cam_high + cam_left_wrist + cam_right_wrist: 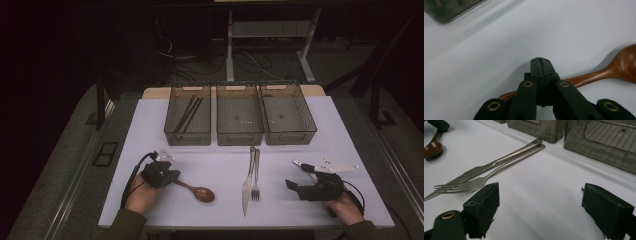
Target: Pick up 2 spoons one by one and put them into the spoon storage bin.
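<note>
A brown wooden spoon (204, 194) lies on the white table (145, 125) at the front left. My left gripper (175, 177) sits over the end of the spoon's handle with its jaws pressed together. In the left gripper view the handle of the spoon (589, 78) passes under the shut left gripper (541, 60), and nothing shows between the pads. A metal knife (247, 185) and fork (256, 181) lie side by side at the front middle. To their right my right gripper (296, 174) rests open; the knife (481, 168) and fork (471, 185) lie ahead and left of the right gripper (540, 188).
Three smoky clear bins stand in a row at the back of the table: the left bin (172, 125) holds dark brown sticks (189, 112), while the middle bin (240, 135) and the right bin (305, 120) hold nothing. The table's front edge runs just ahead of both hands.
</note>
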Demonstrator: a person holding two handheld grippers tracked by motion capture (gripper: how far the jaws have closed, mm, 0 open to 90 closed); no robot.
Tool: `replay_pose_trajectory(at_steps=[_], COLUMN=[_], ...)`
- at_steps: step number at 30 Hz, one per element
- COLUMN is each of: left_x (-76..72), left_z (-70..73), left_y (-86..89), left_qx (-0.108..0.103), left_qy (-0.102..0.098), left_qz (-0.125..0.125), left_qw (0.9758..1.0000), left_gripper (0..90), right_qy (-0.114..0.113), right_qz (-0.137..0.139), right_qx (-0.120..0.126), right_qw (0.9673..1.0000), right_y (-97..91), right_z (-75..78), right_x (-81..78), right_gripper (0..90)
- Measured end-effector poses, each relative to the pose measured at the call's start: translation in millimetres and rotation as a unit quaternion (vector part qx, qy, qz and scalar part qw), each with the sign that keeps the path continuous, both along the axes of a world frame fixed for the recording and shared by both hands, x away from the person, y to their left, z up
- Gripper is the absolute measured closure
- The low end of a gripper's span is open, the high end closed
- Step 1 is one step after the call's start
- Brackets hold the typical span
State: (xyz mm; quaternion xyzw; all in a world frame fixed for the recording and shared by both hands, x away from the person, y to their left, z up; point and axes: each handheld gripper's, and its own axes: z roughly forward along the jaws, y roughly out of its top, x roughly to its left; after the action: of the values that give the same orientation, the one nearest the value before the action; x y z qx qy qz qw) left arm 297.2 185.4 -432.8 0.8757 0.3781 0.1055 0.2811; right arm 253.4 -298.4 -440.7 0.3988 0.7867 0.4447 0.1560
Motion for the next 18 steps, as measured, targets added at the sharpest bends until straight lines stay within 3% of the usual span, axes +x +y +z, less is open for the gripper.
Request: replay_pose_trajectory(at_steps=[5,10,14,18], left_x=[-2.3,-3.4,-6.7,-10.5], left_z=[0.3,7.5,13.3,17.9], left_y=[2.9,0.7,-8.0,-20.5], left_qx=[-0.007,-0.039,-0.071,-0.101], left_qy=[0.001,-0.014,-0.024,-0.029], left_qz=[0.003,-0.013,-0.036,-0.065], left_qw=[1.0000,0.9990,0.9965,0.9923], left_gripper=[88.8,82.8,74.5,63.8], right_qy=[0.000,-0.001,0.001,0.001], right_qz=[0.001,0.002,0.002,0.002], right_qx=[-0.001,-0.002,-0.004,-0.003], right_qw=[1.0000,1.0000,1.0000,1.0000], right_y=[0.3,0.5,1.1,1.3], right_z=[-0.3,-0.1,-0.3,-0.3], right_x=[0.4,0.2,0.3,0.2], right_gripper=[14.2,14.2,14.2,14.2])
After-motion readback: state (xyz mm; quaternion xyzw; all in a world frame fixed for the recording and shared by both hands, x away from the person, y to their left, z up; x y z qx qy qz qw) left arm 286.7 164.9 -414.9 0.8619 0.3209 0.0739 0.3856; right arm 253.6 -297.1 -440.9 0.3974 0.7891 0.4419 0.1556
